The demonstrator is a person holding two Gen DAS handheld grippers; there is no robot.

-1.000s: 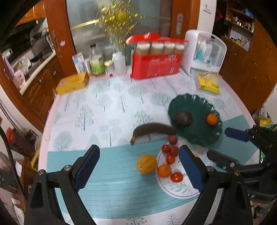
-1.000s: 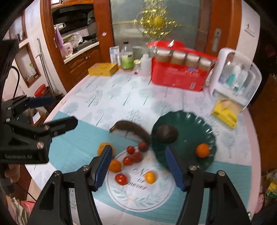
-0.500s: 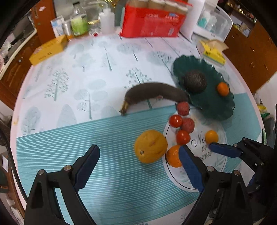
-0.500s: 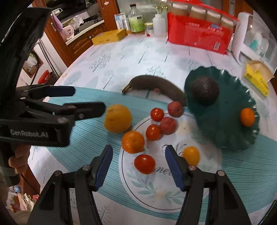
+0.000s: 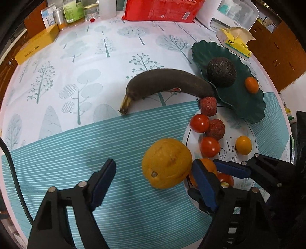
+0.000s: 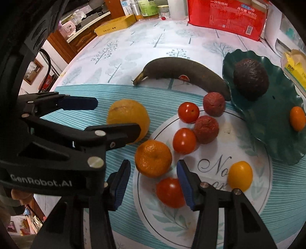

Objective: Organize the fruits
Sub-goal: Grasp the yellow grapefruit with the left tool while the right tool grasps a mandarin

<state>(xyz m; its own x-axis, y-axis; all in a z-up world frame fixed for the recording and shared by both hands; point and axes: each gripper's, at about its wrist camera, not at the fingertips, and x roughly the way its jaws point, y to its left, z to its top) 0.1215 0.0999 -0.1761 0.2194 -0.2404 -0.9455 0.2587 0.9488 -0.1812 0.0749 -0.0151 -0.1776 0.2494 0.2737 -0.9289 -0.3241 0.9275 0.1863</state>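
Observation:
My left gripper (image 5: 153, 176) is open, its jaws on either side of a large yellow-orange citrus (image 5: 166, 163) lying on the tablecloth; it also shows in the right wrist view (image 6: 128, 116). My right gripper (image 6: 153, 173) is open around a mandarin (image 6: 153, 158) at the rim of the white plate (image 6: 214, 216). The plate holds red tomatoes (image 6: 188, 112), two lychees (image 6: 206, 129) and a yellow tomato (image 6: 240, 175). A dark banana (image 5: 168, 82) lies beside the green plate (image 5: 246, 107), which holds an avocado (image 5: 221, 71) and a small orange (image 5: 251, 84).
At the table's far edge stand a red paper-cup pack (image 5: 160, 9), bottles and jars (image 5: 73, 11), a yellow box (image 5: 36, 47), a tissue box (image 5: 236, 43) and a white container (image 5: 235, 15). Wooden cabinets stand to the left and right.
Both grippers have come down and forward toward the fruit. The left now brackets the big citrus, the right brackets the mandarin. Both stay open.

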